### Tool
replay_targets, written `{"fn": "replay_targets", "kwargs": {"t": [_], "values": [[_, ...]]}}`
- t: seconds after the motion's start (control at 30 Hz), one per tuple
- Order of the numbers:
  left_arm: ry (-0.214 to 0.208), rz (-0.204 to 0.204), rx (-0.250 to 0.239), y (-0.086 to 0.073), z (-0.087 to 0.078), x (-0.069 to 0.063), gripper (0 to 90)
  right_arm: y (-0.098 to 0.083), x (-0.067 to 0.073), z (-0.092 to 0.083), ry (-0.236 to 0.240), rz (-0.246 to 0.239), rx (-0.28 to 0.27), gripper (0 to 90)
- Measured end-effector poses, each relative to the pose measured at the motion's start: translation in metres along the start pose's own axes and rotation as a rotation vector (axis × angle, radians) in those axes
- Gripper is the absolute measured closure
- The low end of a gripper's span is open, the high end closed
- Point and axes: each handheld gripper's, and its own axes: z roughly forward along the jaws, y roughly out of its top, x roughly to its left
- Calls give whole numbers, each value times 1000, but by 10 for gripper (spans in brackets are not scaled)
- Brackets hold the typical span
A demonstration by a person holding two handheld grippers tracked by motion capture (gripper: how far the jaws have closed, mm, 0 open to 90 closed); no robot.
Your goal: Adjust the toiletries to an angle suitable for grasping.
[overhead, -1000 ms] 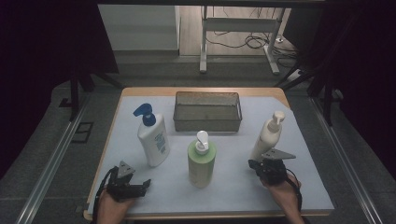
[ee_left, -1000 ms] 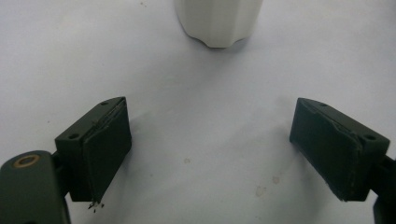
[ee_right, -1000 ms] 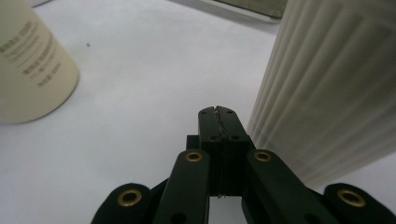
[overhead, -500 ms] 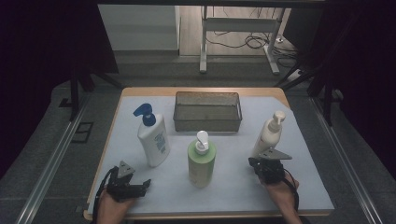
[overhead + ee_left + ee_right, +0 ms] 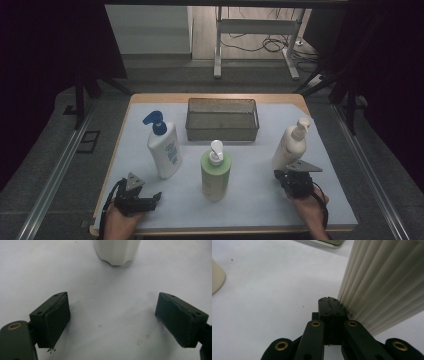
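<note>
Cream ribbed bottle (image 5: pixel 291 146) stands right of frame centre on the worktop (image 5: pixel 250 190), right gripper (image 5: pixel 295 178) clenched empty, touching its base. Left gripper (image 5: pixel 150 199) released at lower left. Likely next: spread right jaws, square up on the body before closing.

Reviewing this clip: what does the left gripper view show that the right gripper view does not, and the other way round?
Left gripper view: its own tongs spread wide open over bare white table cover, with the base of a white bottle standing ahead, apart from the pads.

Right gripper view: its tongs shut together with nothing between them, tips close beside a ribbed cream bottle; whether they touch it is unclear.

Both: black tongs low over the same white table cover, neither holding anything.
</note>
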Motion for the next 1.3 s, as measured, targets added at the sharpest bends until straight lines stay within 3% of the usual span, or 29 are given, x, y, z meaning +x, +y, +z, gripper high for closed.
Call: {"fn": "replay_targets", "kwargs": {"t": [0.77, 1.17, 1.3], "values": [[0, 0, 0, 0, 0, 0, 124, -12, -32, -15, -40, 34, 5, 894], [0, 0, 0, 0, 0, 0, 124, -11, -28, -26, -5, 36, -8, 780], [0, 0, 0, 0, 0, 0, 124, -14, -29, -37, 2, 37, -10, 685]]}}
